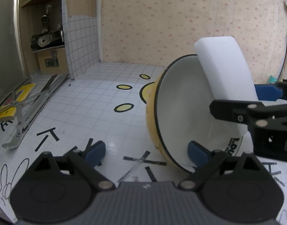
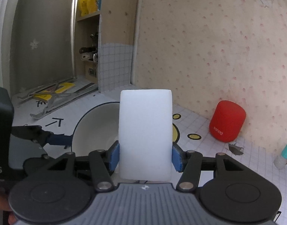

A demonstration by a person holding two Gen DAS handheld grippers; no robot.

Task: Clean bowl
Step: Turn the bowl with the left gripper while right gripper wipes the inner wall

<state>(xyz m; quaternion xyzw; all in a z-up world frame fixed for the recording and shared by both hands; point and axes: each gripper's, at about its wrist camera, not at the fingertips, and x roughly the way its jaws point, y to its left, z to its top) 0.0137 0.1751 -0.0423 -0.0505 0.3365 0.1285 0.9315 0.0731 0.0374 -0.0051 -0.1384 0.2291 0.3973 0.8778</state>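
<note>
The yellow bowl with a white inside and a thin black rim (image 1: 180, 112) is tipped onto its side on the white grid-patterned tabletop (image 1: 87, 103), its opening turned toward the right wrist camera and its lower edge close to the surface. The left gripper (image 1: 147, 150) has its jaws spread wide: its right blue pad (image 1: 197, 151) sits just inside the bowl's lower rim, while the other pad is out over bare table, so whether the bowl is actually pinched cannot be told. The right gripper (image 2: 145, 155) is clenched on a white rectangular sponge block (image 2: 145, 135), both blue pads pressing its long sides. The block stands up out of the jaws, and in the left wrist view its upper end (image 1: 224, 69) rises above the bowl's top rim while its lower part lies in front of the bowl's inside; contact there is unclear. Near the wall stand a red cylindrical speaker (image 2: 227, 121) and, further right, a small white bottle with a teal cap (image 2: 282, 155). A folded metal rack (image 1: 29, 110) and a yellow booklet (image 1: 16, 101) lie beside the wooden shelf unit (image 1: 44, 28).
</note>
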